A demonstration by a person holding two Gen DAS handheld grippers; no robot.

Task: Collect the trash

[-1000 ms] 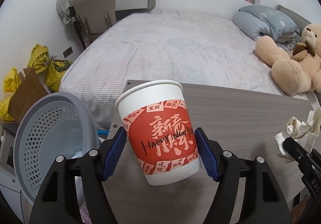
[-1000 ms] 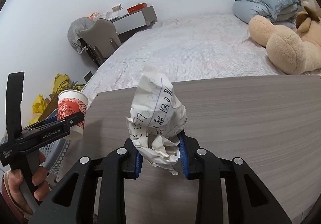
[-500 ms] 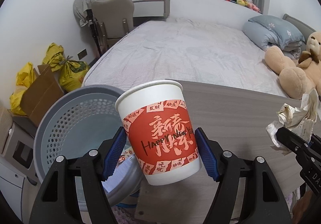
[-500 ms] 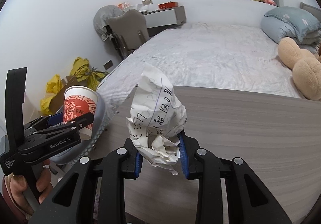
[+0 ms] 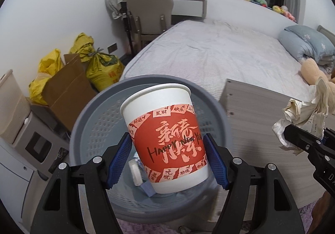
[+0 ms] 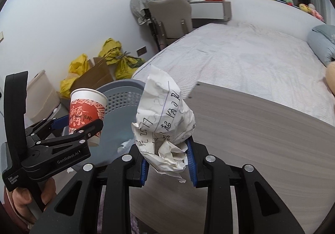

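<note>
Here, nearest the lens in the left wrist view, the left gripper has its blue pads pressed on either side of a paper cup, jaws fairly wide to span it. Cup: white, red printed band reading "HAPPY NEW YEAR", mouth up, long axis tilted slightly, appears undented. Directly beneath and behind it sits the grey perforated basket, mouth open upward, a few scraps on its floor; judged position: cup already over the opening, so release needs little more travel. The right gripper is clamped narrowly on a crumpled paper ball, white, lined, handwritten in dark ink. It hangs over the wooden table edge, with the basket lying to its left and lower, so the left hand is nearer the drop. Beyond: cardboard box, yellow bags, bed.
</note>
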